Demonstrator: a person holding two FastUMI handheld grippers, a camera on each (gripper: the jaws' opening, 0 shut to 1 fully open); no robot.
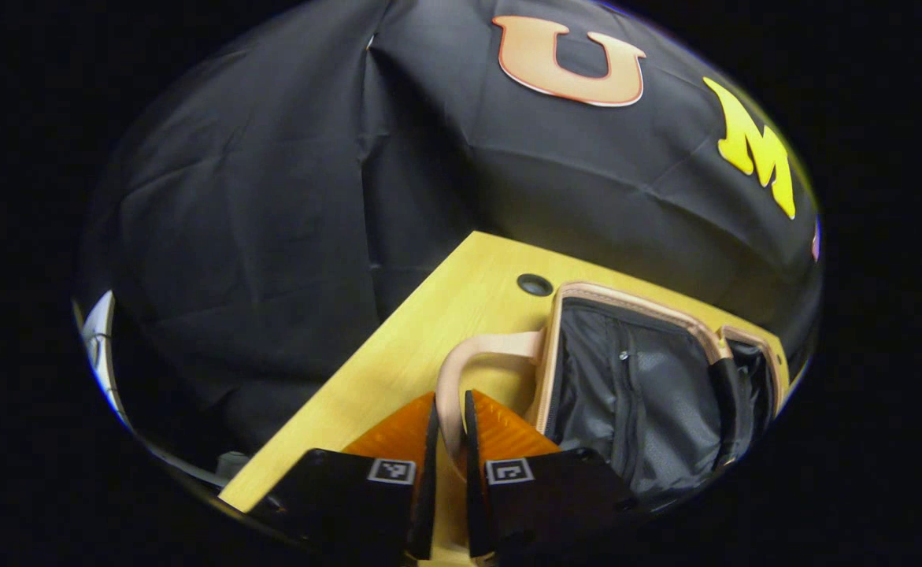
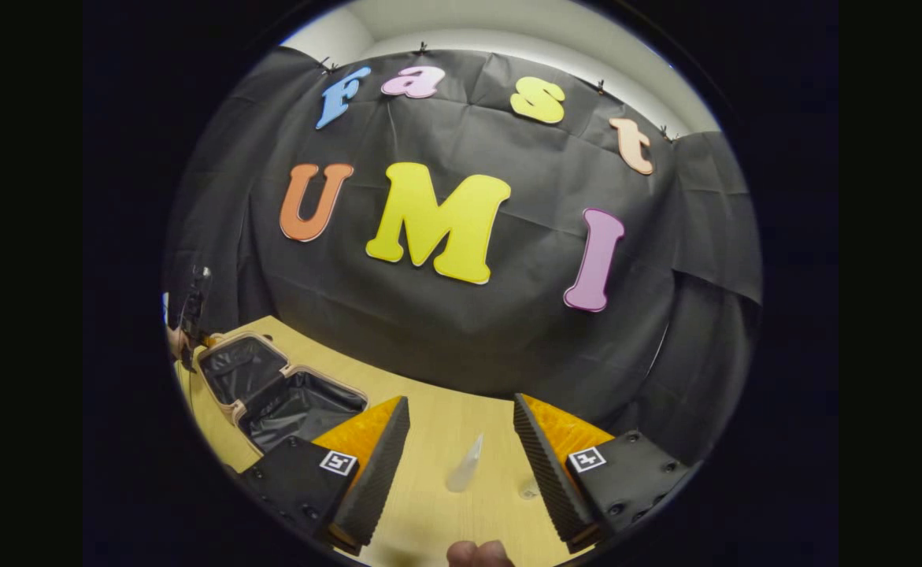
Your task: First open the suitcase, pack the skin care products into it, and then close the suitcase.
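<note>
1. In the left gripper view, the left gripper (image 1: 450,441) sits at the bottom centre, its two fingers pressed onto the pale handle (image 1: 468,366) of the suitcase (image 1: 634,386). The handle loops up between them and joins the case's rim to the right.
2. The suitcase lies open on the wooden table (image 1: 421,346), its dark lining showing at the lower right of that view.
3. In the right gripper view, the right gripper (image 2: 461,453) stands wide open at the bottom, gripping nothing. A clear bottle (image 2: 464,465) lies on the table between its fingers, touching neither.
4. The open suitcase appears at the lower left of this view, well apart from the bottle.
5. The bottle's long axis runs from lower left to upper right, narrow end pointing upward in the frame.
6. A fingertip (image 2: 478,554) shows at the bottom edge.
</note>
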